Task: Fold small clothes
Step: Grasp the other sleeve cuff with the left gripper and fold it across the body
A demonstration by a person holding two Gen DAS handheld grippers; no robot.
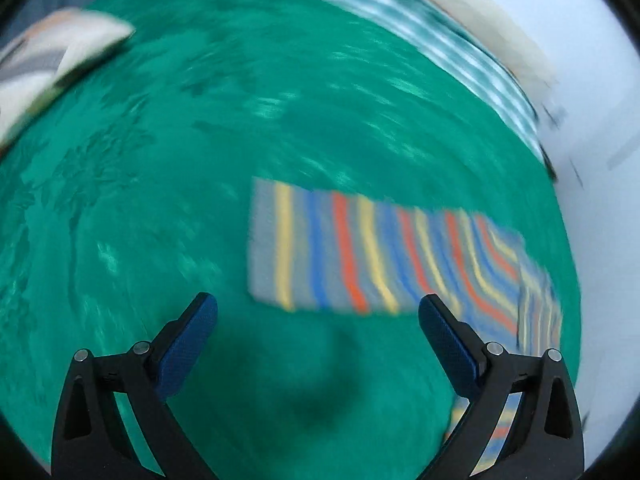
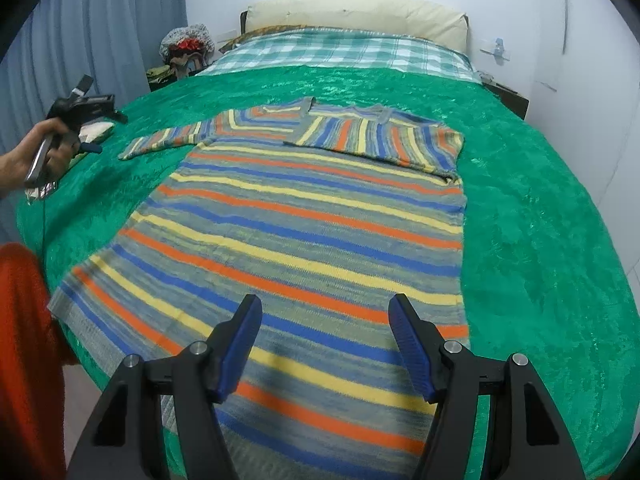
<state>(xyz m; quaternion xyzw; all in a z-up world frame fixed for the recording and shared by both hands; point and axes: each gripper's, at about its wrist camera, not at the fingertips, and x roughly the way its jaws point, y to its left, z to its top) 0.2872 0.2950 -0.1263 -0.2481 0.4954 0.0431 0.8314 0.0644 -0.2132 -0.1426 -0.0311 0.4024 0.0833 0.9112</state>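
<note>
My right gripper [image 2: 324, 344] hangs low in the frame with its 2 blue pads wide apart and nothing between them, poised above the hem end of the striped sweater [image 2: 304, 232]. I judge it sits there to be ready for the bottom edge once the sleeves are in.

The sweater lies flat, filling the centre of the right view. Its sleeve at the upper right is already laid across the chest, while the left sleeve [image 1: 360, 256] lies stretched out sideways.

My left gripper [image 1: 318, 312] is also spread wide and empty. Its view is blurred, with the sleeve cuff just beyond the fingertips, probably the next grab.

Everything rests on a green bedspread [image 2: 540, 220]. A checked blanket [image 2: 340, 52] and cream pillow [image 2: 360, 12] lie at the top, blue curtains [image 2: 100, 32] at upper left, white walls beyond.
</note>
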